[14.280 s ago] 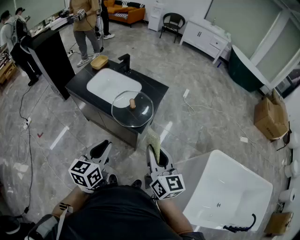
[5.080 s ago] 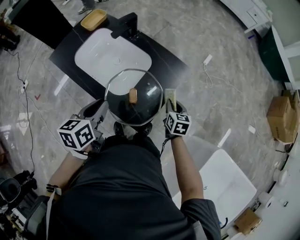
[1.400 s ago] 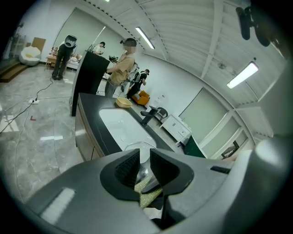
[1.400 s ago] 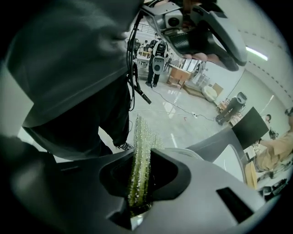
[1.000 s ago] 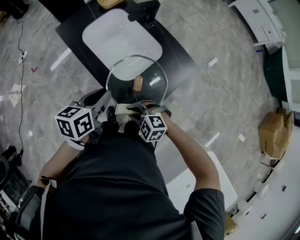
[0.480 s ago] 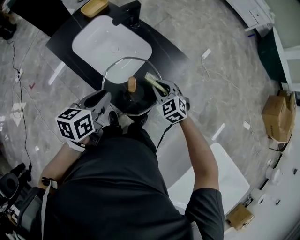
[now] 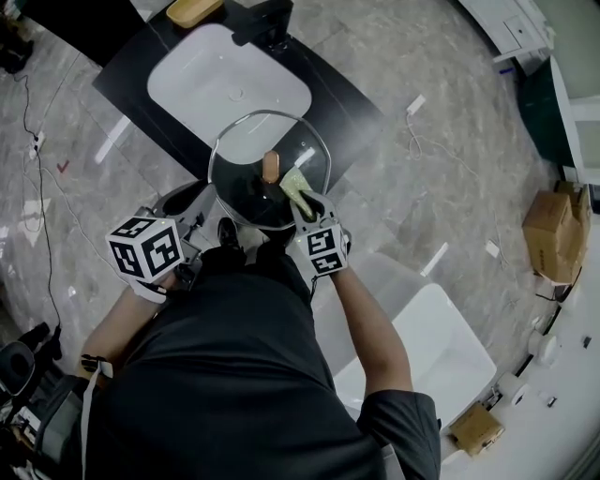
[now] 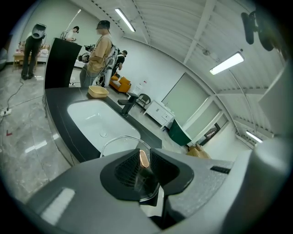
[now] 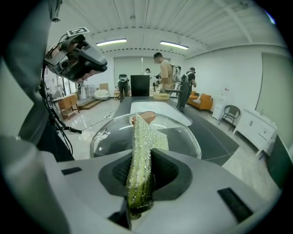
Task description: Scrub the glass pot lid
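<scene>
- The left hand-held gripper [image 8: 145, 165] is clamped on the near rim of the glass pot lid [image 7: 246, 183].
- The lid sits at upper centre of the head view, over the near edge of the black bench [image 7: 328, 105], beside the white sink [image 7: 230, 84].
- The right hand-held gripper [image 9: 144, 176] grips a green scrub pad [image 9: 143, 137], which lies on the glass just right of the wooden knob [image 7: 271, 166].

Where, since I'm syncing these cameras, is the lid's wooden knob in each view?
Head view: knob, upper centre, on the glass lid.
Left gripper view: knob, centre, between the jaw tips.
Right gripper view: knob, centre, behind the sponge.
Shared landmark: black faucet.
</scene>
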Motion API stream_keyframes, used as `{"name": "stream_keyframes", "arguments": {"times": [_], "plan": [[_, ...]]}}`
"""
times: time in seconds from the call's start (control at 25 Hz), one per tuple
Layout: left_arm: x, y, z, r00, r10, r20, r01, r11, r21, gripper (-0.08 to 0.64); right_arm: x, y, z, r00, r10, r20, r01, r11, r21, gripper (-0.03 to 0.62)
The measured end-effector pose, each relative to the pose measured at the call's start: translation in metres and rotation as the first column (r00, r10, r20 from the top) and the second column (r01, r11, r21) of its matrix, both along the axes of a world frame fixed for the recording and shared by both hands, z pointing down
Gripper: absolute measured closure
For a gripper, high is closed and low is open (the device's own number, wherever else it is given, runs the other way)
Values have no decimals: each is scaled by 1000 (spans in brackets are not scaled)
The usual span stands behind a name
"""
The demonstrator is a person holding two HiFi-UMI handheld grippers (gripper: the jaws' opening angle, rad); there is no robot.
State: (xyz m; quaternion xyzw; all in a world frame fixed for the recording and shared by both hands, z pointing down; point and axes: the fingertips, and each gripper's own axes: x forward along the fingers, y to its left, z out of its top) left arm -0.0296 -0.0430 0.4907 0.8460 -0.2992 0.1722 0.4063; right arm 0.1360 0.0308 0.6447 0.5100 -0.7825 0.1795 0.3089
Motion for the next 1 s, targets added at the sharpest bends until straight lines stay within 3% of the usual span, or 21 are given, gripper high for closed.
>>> {"name": "stream_keyframes", "arguments": {"times": [0.2,0.48,0.84,1.0], "plan": [[18,3,3,998,69,-9,-69,998,-6,489,-22,12,-2,987,141,73,-139,990,-37,528],[23,2,10,988,155,20,-154,988,-13,489,-42,11,1,931,338,139,-329,941,-82,528],[15,0,14,978,206,42,-206,978,-19,489,-67,11,2,903,403,150,-384,913,-138,528],[1,-9,14,982,183,43,-182,983,-19,489,-86,1,-2,880,419,226,-382,905,-190,528]]}}
